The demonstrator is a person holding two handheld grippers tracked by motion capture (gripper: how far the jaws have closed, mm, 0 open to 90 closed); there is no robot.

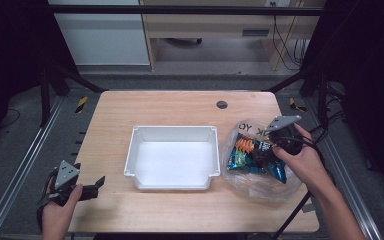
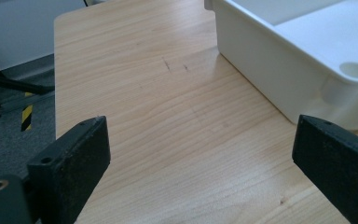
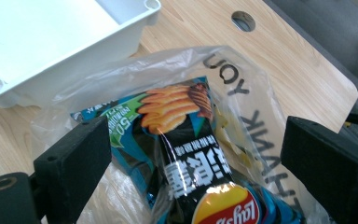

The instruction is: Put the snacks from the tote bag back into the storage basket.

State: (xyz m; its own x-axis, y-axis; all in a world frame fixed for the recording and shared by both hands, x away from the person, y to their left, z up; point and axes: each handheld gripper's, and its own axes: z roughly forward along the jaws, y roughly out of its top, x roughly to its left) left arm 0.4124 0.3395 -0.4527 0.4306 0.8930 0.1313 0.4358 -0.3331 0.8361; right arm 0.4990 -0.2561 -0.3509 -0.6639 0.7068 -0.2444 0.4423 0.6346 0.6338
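At the near left corner of the table [image 1: 180,107], the left hand [image 1: 60,207] holds the left gripper [image 1: 97,184] low and pointing right toward the white tray [image 1: 172,131], its jaws spread wide with nothing between them. On the right, the forearm reaches forward and the right hand [image 1: 305,160] angles the right gripper [image 1: 262,152] down over the bag of chips [image 3: 186,154] lying inside a clear plastic bag [image 3: 261,112] beside the tray; its jaws stand wide apart on either side of the chips, gripping nothing.
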